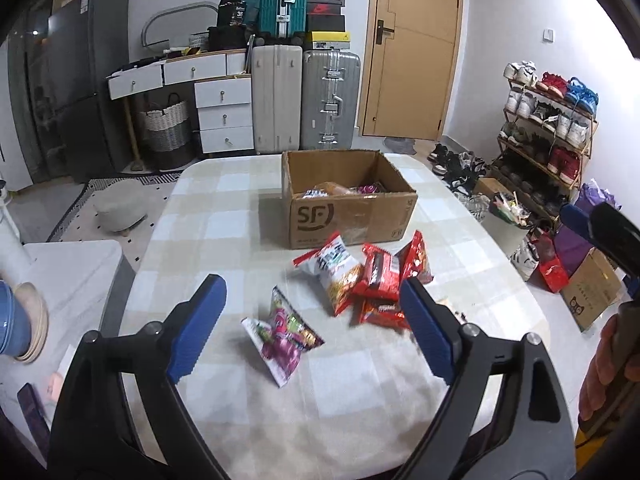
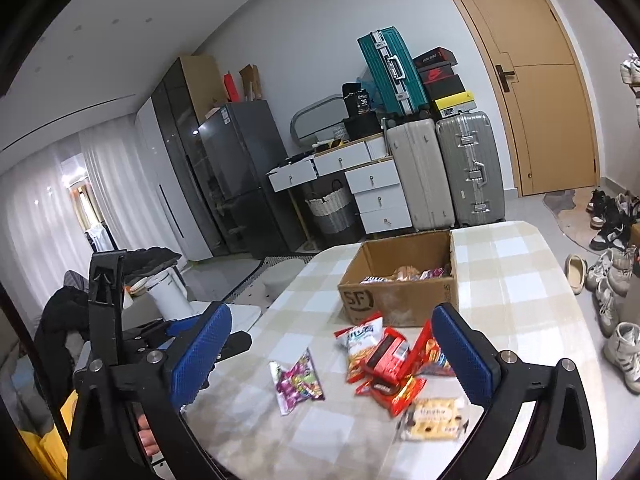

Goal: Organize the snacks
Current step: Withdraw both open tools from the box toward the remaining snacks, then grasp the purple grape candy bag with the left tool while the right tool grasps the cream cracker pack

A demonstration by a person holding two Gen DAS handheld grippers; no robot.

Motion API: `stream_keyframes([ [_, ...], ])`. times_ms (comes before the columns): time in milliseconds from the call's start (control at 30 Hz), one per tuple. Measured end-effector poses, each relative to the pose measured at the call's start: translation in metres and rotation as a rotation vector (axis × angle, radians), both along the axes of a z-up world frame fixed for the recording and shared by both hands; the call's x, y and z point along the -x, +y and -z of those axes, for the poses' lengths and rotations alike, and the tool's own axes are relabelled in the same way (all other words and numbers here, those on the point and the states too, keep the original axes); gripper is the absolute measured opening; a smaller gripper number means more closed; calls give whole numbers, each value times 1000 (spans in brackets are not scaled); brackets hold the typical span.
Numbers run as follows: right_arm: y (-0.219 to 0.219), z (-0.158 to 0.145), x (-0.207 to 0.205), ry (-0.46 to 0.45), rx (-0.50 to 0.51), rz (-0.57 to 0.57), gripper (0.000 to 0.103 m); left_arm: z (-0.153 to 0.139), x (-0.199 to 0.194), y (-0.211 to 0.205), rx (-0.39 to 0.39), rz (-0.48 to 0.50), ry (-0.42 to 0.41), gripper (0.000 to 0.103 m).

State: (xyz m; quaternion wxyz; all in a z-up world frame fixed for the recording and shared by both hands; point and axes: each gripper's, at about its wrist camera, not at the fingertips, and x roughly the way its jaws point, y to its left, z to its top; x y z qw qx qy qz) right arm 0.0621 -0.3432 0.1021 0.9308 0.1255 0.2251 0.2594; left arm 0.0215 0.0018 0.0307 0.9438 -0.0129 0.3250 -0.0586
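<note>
The right gripper (image 2: pixel 332 354) stands wide open with nothing between its blue pads, above a desk (image 2: pixel 516 276) covered in a checked cloth. On the desk lie a purple snack packet (image 2: pixel 297 381), a white and orange chip bag (image 2: pixel 360 346), a heap of red packets (image 2: pixel 394 372) and a clear pack of biscuits (image 2: pixel 436 418). Behind them an open cardboard box (image 2: pixel 400 296) holds more snacks. The left gripper (image 2: pixel 192 330) shows at the left.

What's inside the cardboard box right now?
The cardboard box is open-topped and holds a few snack packets along its near side: one orange-brown, one pink or purple, one with white. The near wall hides the floor and anything lower, so no exact count.
</note>
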Motion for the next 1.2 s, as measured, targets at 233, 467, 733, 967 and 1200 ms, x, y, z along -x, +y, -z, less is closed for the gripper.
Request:
stream_keyframes([
  [233,13,7,19,-7,9,-22,102,4,14,9,-19,-27,-39,102],
  [467,39,21,26,-43,71,-76,102,20,2,21,-9,-59,-15,102],
  [733,41,47,21,-52,94,-64,102,81,-29,31,8,-77,108,102],
  [967,40,86,5,-6,107,-85,102,139,-69,39,55,-84,238,102],
  [1200,39,130,-15,72,87,-115,102,175,-102,53,130,-116,321,102],
])
